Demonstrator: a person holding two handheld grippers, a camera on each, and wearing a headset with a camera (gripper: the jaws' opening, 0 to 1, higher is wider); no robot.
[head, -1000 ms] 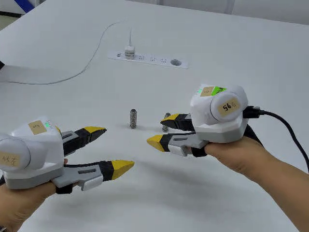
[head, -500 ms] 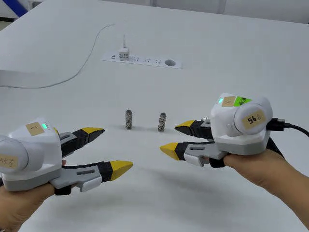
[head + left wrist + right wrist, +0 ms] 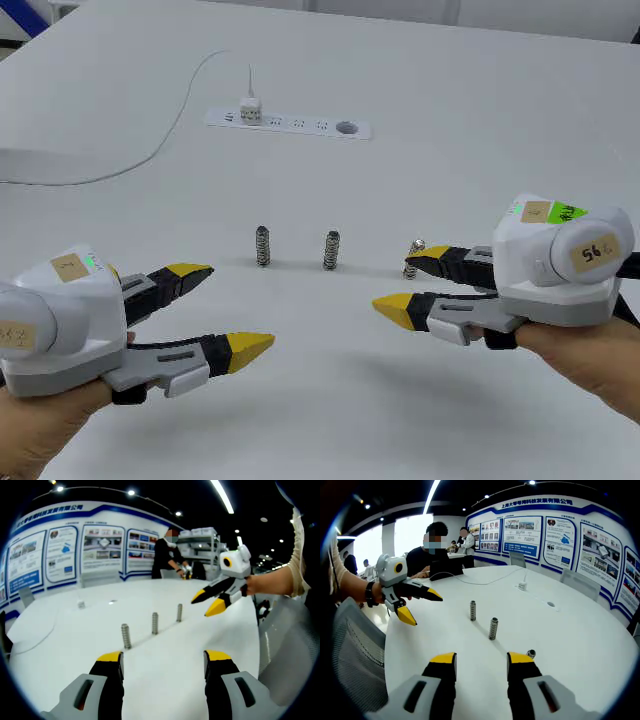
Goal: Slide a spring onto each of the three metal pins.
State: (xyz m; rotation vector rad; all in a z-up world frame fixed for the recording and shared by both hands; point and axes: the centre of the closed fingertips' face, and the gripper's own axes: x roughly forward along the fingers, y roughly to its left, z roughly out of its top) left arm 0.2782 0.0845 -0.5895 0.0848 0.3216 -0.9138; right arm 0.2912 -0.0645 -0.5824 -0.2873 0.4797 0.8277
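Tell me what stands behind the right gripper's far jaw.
A small upright metal coil spring on the white table; the right gripper has one jaw covering part of it, and any pin inside is hidden.

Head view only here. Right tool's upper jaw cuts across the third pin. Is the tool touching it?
Observer: No. In the left gripper view, bare table shows between the right tool and the third pin.
Operator: Loaded all the way down?
Observer: The left gripper view shows its whole height. It looks ribbed to the base, like the nearest pin and the middle pin, but it is too small to be sure.
Operator: Anyone behind the bench?
Observer: Yes. The right gripper view shows a seated person past the table's edge.
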